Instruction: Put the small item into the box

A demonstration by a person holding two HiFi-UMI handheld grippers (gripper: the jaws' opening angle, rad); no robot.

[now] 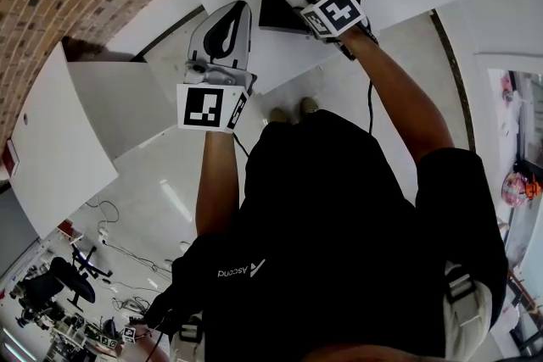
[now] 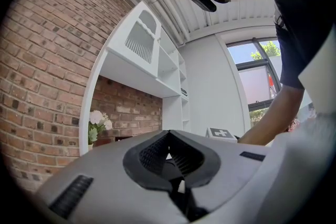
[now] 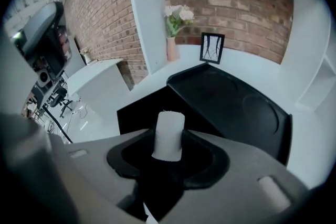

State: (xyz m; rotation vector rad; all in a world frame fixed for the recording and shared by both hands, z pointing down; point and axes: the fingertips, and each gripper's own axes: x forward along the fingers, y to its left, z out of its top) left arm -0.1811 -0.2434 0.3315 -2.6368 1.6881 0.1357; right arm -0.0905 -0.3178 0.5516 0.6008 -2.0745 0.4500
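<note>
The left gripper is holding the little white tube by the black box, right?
Not quite. It is the right gripper whose fingers hold the little white tube by the black box; the right gripper view shows it. The left gripper has its fingers together on nothing, as the left gripper view shows.

white cylinder gripped, open box ahead

the right gripper [image 3: 168,159] clamps a white cylinder [image 3: 169,135] upright between its jaws. just ahead lies the open black box [image 3: 137,113], its lid [image 3: 236,105] laid back rightward; a flower vase [image 3: 173,34] and picture frame [image 3: 211,48] stand beyond.
</note>
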